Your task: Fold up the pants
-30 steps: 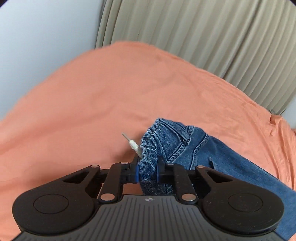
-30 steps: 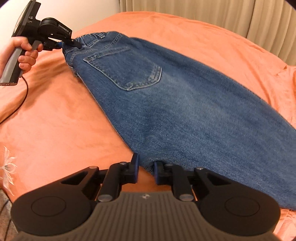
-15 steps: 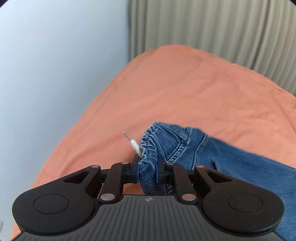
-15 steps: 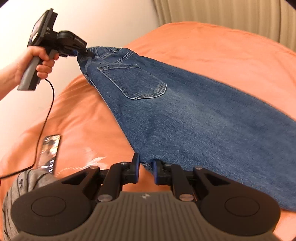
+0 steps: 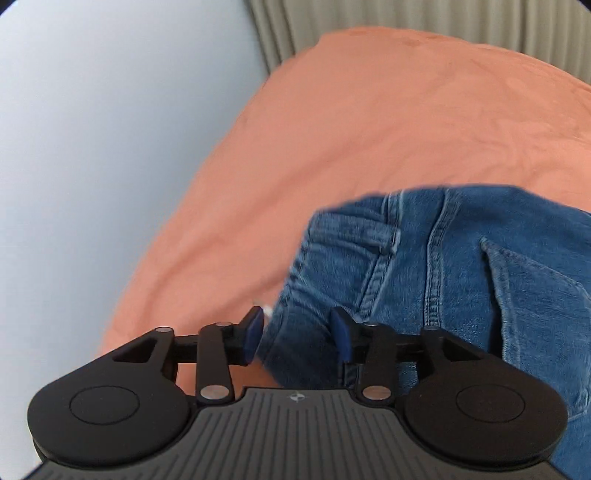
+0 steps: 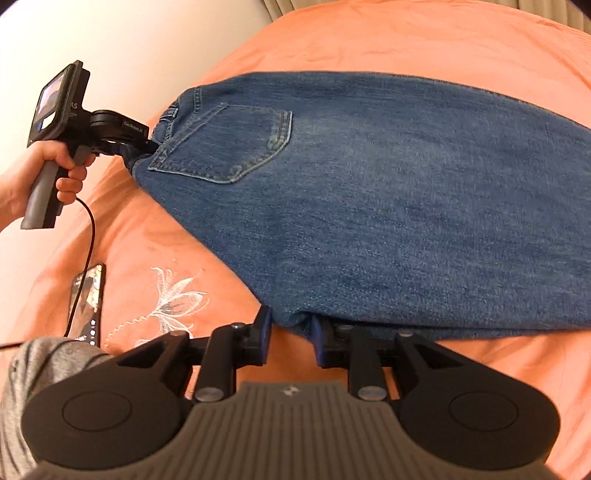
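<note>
Both grippers letting go of the blue jeans laid on the orange bedspread

The jeans (image 6: pixel 369 206) lie ahead of the right gripper (image 6: pixel 290 338), crotch fold between its opening jaws; the left gripper (image 5: pixel 297 338) is opening around the waistband (image 5: pixel 343 236). Denim looks heavy, limp, grippy; thick seams hold best.

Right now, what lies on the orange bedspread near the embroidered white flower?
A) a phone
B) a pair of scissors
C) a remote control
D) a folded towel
A: in the right wrist view a phone with a lit screen lies on the bedspread just left of the flower, apart from the jeans.
</note>
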Demonstrator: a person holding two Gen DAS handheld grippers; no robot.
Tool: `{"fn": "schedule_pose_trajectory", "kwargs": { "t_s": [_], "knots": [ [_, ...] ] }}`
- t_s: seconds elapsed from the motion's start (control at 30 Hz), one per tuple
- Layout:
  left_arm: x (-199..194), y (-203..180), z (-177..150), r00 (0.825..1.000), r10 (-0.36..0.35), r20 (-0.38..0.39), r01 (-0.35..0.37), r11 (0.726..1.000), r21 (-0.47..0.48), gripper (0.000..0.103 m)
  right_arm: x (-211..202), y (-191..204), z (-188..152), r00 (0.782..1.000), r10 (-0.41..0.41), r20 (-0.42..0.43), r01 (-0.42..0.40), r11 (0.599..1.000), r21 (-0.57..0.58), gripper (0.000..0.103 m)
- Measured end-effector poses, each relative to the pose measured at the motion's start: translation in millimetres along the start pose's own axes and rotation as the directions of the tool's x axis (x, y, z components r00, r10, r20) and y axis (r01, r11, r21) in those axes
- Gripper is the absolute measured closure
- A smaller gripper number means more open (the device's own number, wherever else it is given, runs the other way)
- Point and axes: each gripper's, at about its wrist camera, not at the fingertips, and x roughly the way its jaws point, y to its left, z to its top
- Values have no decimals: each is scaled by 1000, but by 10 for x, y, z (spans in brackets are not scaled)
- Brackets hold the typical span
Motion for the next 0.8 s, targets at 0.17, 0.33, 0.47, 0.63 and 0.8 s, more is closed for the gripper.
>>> {"fn": "schedule_pose_trajectory", "kwargs": {
  "t_s": [0.17,0.33,0.47,0.63,0.8],
  "knots": [
    [-542,-92,116,998,-29,57,25,997,78,42,-226,-106,-24,999,-32,27,31,999,7,67],
    [-1139,-578,169,985,-159,72,144,972,188,42,-649,-477,-84,990,-100,98,98,995,20,67],
    [-1386,-1126,140,959,-269,87,243,942,232,42,-1128,-1088,-147,968,-206,144,190,975,116,67],
    [-1290,-1823,55,940,-338,55,313,912,265,42,-1884,-2197,-305,921,-345,181,262,892,367,67],
    [-987,-2324,-46,933,-360,5,345,899,269,42,-2583,-3316,-487,851,-492,182,325,767,554,67]
  ]
}}
